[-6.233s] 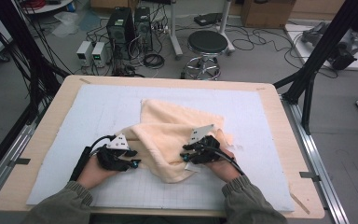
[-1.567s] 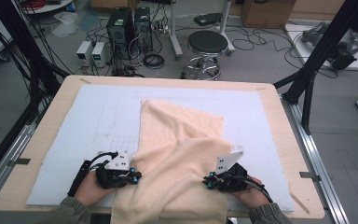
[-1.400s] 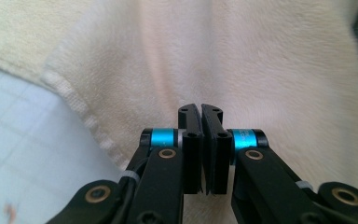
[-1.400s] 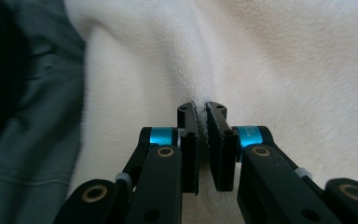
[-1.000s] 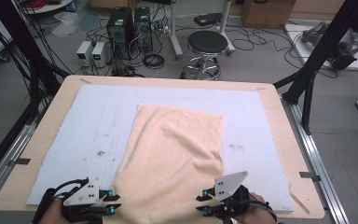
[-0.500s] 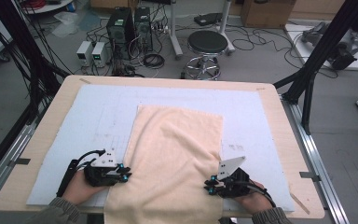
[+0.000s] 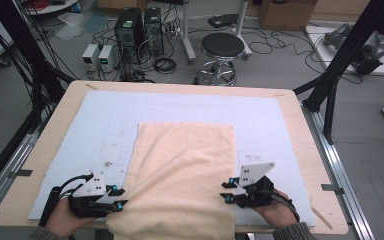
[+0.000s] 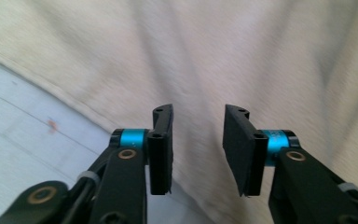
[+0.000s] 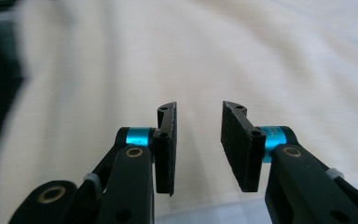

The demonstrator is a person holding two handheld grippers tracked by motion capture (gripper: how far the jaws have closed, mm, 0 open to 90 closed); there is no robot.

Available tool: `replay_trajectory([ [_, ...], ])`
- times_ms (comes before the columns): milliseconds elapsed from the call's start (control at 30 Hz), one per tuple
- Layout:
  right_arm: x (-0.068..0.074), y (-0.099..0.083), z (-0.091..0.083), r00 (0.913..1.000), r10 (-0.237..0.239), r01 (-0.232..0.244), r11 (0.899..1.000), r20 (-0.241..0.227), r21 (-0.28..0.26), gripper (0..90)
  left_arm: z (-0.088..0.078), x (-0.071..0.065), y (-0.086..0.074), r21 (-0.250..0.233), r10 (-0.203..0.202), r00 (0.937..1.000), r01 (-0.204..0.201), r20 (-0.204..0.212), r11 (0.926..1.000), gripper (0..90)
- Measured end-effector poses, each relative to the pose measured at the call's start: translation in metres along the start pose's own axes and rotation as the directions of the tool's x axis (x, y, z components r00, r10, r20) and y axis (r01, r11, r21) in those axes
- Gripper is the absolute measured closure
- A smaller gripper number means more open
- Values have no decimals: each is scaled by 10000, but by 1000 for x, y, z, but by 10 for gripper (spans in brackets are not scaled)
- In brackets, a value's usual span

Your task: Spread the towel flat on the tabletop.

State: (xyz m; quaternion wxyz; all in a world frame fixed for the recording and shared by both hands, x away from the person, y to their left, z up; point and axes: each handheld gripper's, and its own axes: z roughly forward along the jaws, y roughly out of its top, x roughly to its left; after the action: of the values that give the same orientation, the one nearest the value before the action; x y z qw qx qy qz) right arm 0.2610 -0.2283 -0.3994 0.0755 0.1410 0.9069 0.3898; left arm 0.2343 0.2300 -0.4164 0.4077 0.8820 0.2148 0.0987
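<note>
A pale peach towel (image 7: 185,170) lies spread flat on the light blue mat (image 7: 105,115), its near end hanging over the table's front edge. My left gripper (image 7: 120,196) sits at the towel's near left edge, pointing right toward the cloth. My right gripper (image 7: 226,191) sits at the near right edge, pointing left. Both pairs of jaws have just been opening and stand apart with nothing between them. In the left gripper view the open gripper (image 8: 198,112) hovers over the towel's hem (image 8: 214,46) and the mat (image 8: 23,121). In the right gripper view the open gripper (image 9: 198,108) faces cloth (image 9: 214,46).
The wooden table (image 7: 70,100) frames the mat. Black frame posts stand at both sides. A round stool (image 7: 222,46), computer cases and cables are on the floor beyond the far edge.
The towel, bunched at first, was drawn out flat toward the front edge. In the last half second both grippers let go of it and the left hand slid slightly back to the left.
</note>
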Motion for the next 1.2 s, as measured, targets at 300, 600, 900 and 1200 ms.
replay_trajectory([
  [300, -28, -9, 32, 9979, 634, -613, 9922, -159, 1089, 622, 52, 59, 25, 113, -1495, 9765, 1531, -1551, 9881, 625],
  [600, -26, -17, 31, 9970, 718, -690, 9932, -274, 935, 653, 55, 61, 23, 425, -1479, 9655, 1604, -2142, 9861, 863],
  [900, -23, -22, 24, 9945, 936, -903, 9936, -477, 672, 646, 50, 60, 18, 150, -1646, 9583, 1728, -2337, 9848, 854],
  [1200, -34, -10, 18, 9889, 1479, -1473, 9882, 113, -426, 490, 42, 59, 19, -384, -1824, 9651, 1783, -1878, 9832, 681],
])
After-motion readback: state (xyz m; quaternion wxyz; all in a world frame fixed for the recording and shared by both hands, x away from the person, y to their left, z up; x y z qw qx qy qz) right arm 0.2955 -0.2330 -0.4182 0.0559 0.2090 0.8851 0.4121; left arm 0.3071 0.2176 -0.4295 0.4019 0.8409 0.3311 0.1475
